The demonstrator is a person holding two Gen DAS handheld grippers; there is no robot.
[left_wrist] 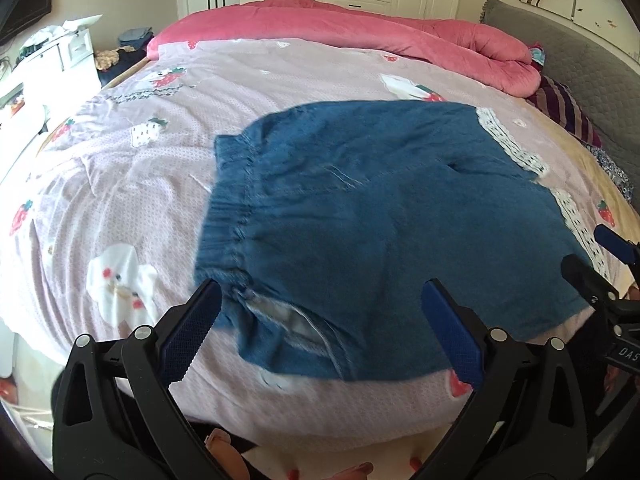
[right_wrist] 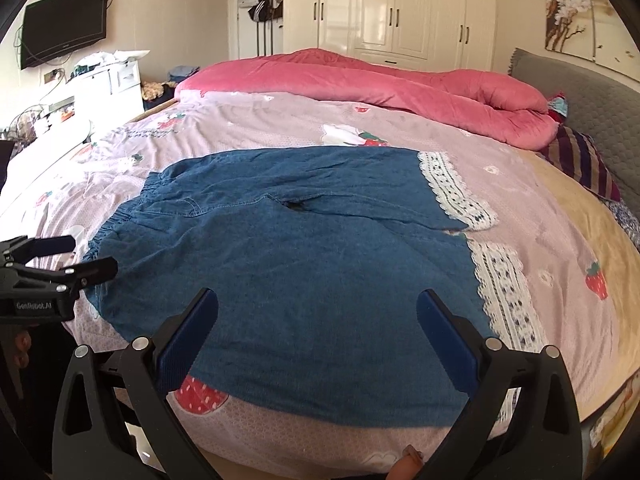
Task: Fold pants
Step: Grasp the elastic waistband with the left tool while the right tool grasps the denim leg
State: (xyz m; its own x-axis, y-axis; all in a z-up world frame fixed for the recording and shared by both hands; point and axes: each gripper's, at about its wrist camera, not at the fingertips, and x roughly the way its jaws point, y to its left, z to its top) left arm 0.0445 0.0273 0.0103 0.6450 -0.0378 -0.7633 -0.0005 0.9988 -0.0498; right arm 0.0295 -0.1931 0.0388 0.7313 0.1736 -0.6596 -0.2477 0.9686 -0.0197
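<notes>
Two handheld grippers hover over a pair of blue denim pants (right_wrist: pixel 288 264) spread flat on a bed. The left gripper (left_wrist: pixel 320 332), seen from its own wrist cam, has its blue-padded fingers (left_wrist: pixel 188 332) spread wide apart, nothing between them; it hangs over the near edge of the pants by the elastic waistband (left_wrist: pixel 224 236), where a pale pocket lining shows. The right gripper (right_wrist: pixel 318 336) is likewise wide open w/ nothing in its grasp, poised above the near leg of the pants. Each gripper also shows at the edge of the other's view (left one at the left margin of the right cam, right one at the right margin of the left cam).

The pants lie crosswise on the pink strawberry-print bedsheet (right_wrist: pixel 540 248), waistband to the left, 2 leg cuffs to the right, each trimmed w/ a band of white lace (right_wrist: pixel 504 292). The legs lie side by side, touching, w/ a small dark gap at the crotch.

Beyond the pants, 1 rolled-up pink quilt (right_wrist: pixel 400 88) runs along the far side of the bed. A striped pillow (right_wrist: pixel 580 164) sits against the grey padded headboard (right_wrist: pixel 600 104) at right. Behind the bed: a white wardrobe (right_wrist: pixel 400 8) w/ several doors, all closed, contents hidden. At left, 1 wall-mounted TV (right_wrist: pixel 64 28) above a cluttered white dresser (right_wrist: pixel 108 80); bags hang on a door (right_wrist: pixel 262 4). Fingertips of the person show at the bottom of both views.
</notes>
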